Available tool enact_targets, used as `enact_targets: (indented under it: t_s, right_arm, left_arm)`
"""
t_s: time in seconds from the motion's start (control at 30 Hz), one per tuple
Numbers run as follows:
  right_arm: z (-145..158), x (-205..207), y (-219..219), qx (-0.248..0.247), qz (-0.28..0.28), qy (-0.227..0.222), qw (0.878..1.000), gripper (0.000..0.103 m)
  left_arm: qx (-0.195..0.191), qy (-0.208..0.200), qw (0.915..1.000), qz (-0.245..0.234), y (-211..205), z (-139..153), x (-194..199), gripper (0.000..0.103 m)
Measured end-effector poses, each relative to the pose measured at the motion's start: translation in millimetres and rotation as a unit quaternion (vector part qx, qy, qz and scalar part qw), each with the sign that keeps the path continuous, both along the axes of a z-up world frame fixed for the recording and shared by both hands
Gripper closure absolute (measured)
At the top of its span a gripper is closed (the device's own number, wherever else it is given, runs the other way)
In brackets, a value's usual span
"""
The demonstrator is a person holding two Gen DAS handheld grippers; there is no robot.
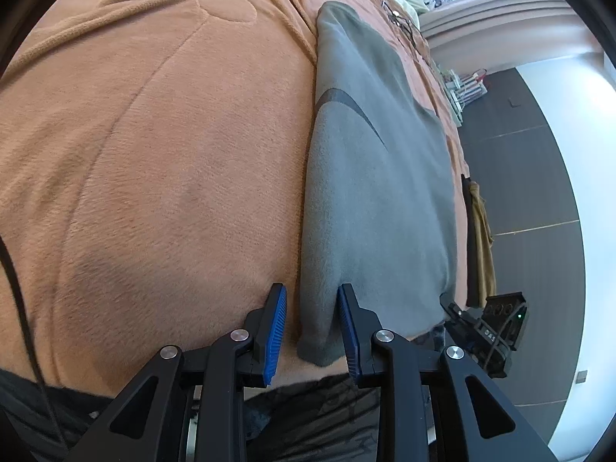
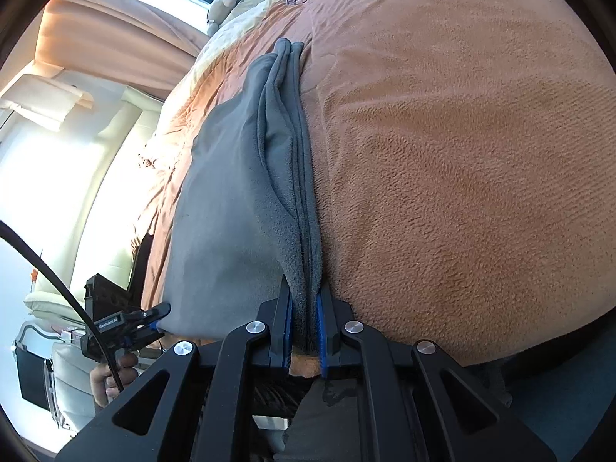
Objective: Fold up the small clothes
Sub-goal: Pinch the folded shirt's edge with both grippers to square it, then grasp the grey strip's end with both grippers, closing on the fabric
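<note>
A grey fleece garment (image 1: 377,177) lies folded lengthwise on the orange blanket (image 1: 161,146). My left gripper (image 1: 312,292) is open, with the garment's near folded corner between its blue pads, not pinched. In the right wrist view the same garment (image 2: 235,200) shows stacked edges, and my right gripper (image 2: 306,302) is shut on those layered edges at the near end. The left gripper (image 2: 154,317) also shows in the right wrist view at the garment's other near corner.
The orange blanket (image 2: 462,161) covers the bed. A yellow quilt and soft toys (image 2: 246,4) lie at the far end. A dark tiled floor (image 1: 531,200) lies beyond the bed's edge. A black cable (image 2: 57,281) crosses the left side.
</note>
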State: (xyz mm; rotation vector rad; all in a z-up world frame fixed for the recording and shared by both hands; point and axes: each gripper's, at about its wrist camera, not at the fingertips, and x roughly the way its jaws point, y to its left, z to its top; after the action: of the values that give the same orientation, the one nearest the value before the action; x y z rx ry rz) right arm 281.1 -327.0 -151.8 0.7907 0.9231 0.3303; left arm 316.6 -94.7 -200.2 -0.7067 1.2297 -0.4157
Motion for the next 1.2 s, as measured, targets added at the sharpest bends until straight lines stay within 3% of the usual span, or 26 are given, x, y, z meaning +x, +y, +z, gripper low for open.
enact_targets:
  t_s: [0.1,0.17,0.23,0.57,0.7,0.73,0.77,0.8,0.9,0.93,1.2]
  right_arm:
    - [5,-1,3,-0.005,0.0,0.001,1.0,0.097]
    - [10,-2,7,-0.007,0.001,-0.002,1.0,0.097]
    - [15,-5,10,-0.004,0.003,-0.004,1.0,0.097]
    - [20,-23,46,0.001,0.055,-0.001,0.998,0.096]
    - [19,-20,46,-0.018,0.044,0.015,0.999,0.088]
    - [22,-17,42,-0.031,0.031,0.014,0.999,0.084]
    - [26,-14,40,-0.047,0.02,0.009,0.999,0.071]
    - [29,-12,39,-0.057,0.014,0.005,0.998,0.057]
    - [41,2,38,-0.06,0.022,-0.012,0.998,0.048]
    - [44,10,39,-0.065,0.025,-0.013,0.997,0.048]
    - [34,63,50,-0.07,0.038,-0.003,0.997,0.048]
  left_arm:
    - [-0.015,-0.003,0.9999,0.004,-6,-4,4,0.075]
    - [-0.002,-0.007,1.0,-0.005,-9,-2,3,0.088]
    - [-0.001,-0.014,0.9998,-0.014,-8,3,0,0.093]
    - [0.021,-0.047,0.9975,-0.049,17,45,-18,0.095]
    - [0.048,-0.045,0.9952,-0.073,17,46,-27,0.095]
    - [0.056,-0.043,0.9948,-0.073,18,45,-26,0.094]
    - [0.069,-0.038,0.9945,-0.07,18,44,-24,0.094]
    - [0.082,-0.035,0.9938,-0.066,19,43,-21,0.087]
    - [0.083,-0.042,0.9946,-0.046,29,41,-12,0.043]
    - [0.081,-0.047,0.9948,-0.039,31,41,-11,0.04]
    - [0.058,-0.036,0.9975,-0.018,35,26,26,0.04]
